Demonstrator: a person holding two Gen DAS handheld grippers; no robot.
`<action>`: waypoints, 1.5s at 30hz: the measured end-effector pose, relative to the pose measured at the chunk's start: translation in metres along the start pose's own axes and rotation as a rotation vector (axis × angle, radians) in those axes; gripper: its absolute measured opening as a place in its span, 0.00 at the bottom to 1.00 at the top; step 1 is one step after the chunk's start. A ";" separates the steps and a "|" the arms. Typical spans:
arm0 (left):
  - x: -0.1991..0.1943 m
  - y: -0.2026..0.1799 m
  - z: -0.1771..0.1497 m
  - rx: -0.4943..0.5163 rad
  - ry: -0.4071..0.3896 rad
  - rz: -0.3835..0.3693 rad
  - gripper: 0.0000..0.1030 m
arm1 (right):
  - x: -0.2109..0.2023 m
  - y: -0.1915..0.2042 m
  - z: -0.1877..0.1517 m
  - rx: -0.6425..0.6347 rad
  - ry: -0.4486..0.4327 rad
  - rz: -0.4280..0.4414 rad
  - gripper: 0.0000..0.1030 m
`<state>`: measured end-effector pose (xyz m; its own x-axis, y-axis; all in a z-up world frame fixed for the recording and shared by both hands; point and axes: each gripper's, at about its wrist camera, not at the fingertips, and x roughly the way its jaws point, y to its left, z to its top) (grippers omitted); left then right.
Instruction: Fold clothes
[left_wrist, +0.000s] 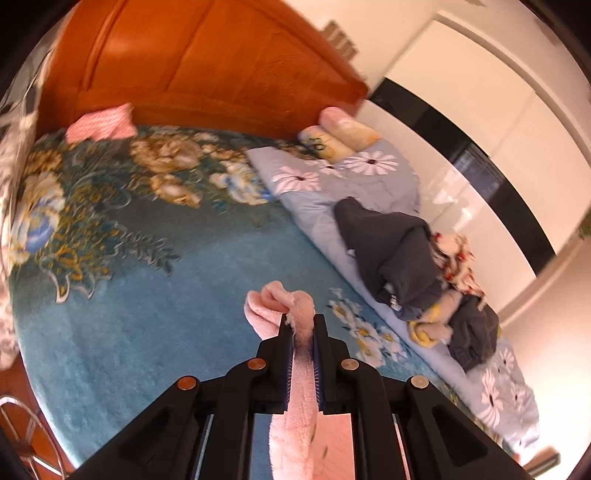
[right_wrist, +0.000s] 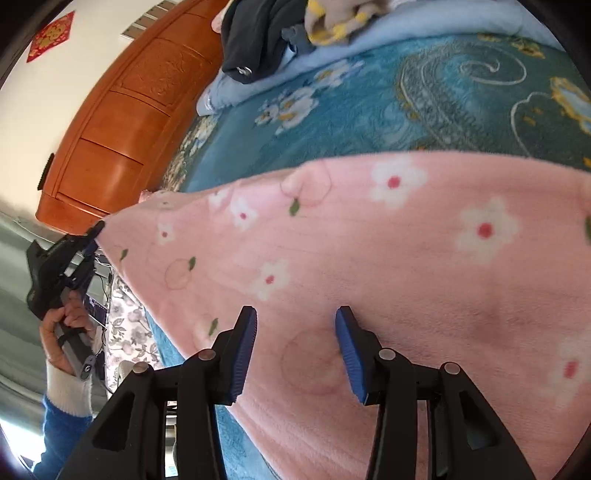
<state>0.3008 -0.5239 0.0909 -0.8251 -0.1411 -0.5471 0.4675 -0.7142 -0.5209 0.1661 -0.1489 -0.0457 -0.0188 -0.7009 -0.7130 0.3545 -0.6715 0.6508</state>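
Over the bed (left_wrist: 147, 295), left gripper (left_wrist: 303, 321) clamping pink garment (right_wrist: 369, 258), right gripper (right_wrist: 295, 314) agape

Orange wooden headboard (left_wrist: 207, 62) behind bed. Blue floral blanket (left_wrist: 147, 280) covers mattress. Light-blue daisy quilt (left_wrist: 354, 184) lies folded along far edge; rolled pillows (left_wrist: 343, 133) at its head. Red paper decoration (right_wrist: 50, 36) on white wall.

Layout relative to the bed blanket (left_wrist: 155, 258).
The headboard (left_wrist: 207, 62) stands behind it; a folded quilt (left_wrist: 332, 184) lies along its right edge, bearing a clothes pile (left_wrist: 413, 258); rolled towels (left_wrist: 343, 133) lie at the quilt's headboard end; a fleece garment (right_wrist: 369, 240) lies across the blanket's front.
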 end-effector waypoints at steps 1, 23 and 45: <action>-0.007 -0.015 -0.002 0.032 -0.006 -0.035 0.10 | -0.001 -0.003 -0.002 0.012 -0.004 0.011 0.44; 0.022 -0.183 -0.240 0.319 0.439 -0.362 0.10 | -0.123 -0.096 -0.040 0.297 -0.248 0.111 0.44; 0.000 -0.106 -0.213 0.171 0.405 -0.212 0.62 | -0.050 -0.066 -0.004 0.262 -0.118 0.190 0.58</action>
<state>0.3187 -0.3020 0.0067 -0.6908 0.2734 -0.6694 0.2160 -0.8055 -0.5519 0.1474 -0.0691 -0.0542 -0.0892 -0.8324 -0.5470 0.1100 -0.5540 0.8252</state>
